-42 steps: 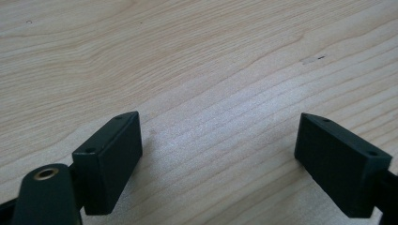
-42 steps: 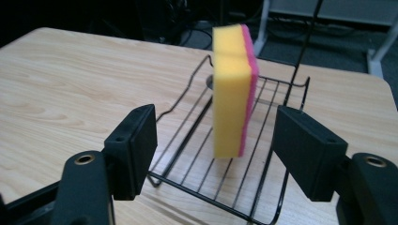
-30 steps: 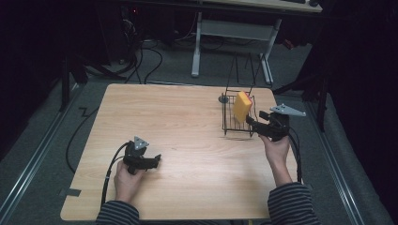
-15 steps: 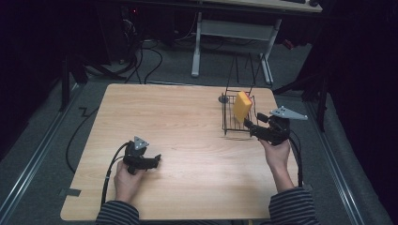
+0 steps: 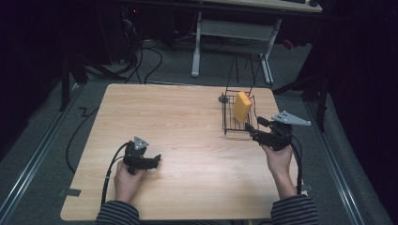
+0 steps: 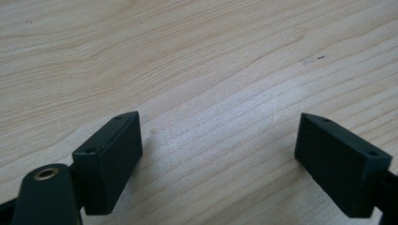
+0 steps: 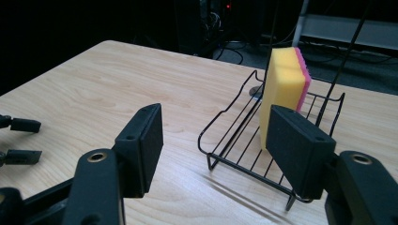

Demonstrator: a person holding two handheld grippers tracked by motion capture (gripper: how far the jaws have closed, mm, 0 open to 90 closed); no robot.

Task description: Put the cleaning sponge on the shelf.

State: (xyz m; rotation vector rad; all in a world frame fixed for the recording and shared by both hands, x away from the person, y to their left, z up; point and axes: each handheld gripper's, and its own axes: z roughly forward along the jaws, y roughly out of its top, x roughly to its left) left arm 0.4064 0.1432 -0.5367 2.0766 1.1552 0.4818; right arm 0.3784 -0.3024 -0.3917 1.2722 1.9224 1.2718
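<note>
The sponge (image 5: 242, 106) stands on edge in the black wire rack (image 5: 233, 125), yellow foam with a pink scouring layer on one broad face, up near the far right corner of the desk (image 5: 187, 122). In the right gripper view it is upright, leaning slightly against the rack's wires, its yellow face turned toward the camera (image 7: 280, 91).

That sponge looks light and soft, so it should squash under a pinch rather than slip, and nothing about it is fragile. The sensible hold is across its 2 broad faces, yellow on one side and pink on the other, taken high where it stands clear of the wires. The rack (image 7: 256, 140) is the opposite sort: stiff thin wire, probably light enough to skid or tip if the sponge snags while being lifted.

The right gripper (image 5: 260, 130) sits just beside the rack's near right side, jaws wide apart and holding nothing, the sponge lined up past the right-hand jaw.

Over by the near left corner the left gripper (image 5: 155, 160) rests low on the wood, jaws spread wide too, only bare desk (image 6: 197, 65) between them.
</note>
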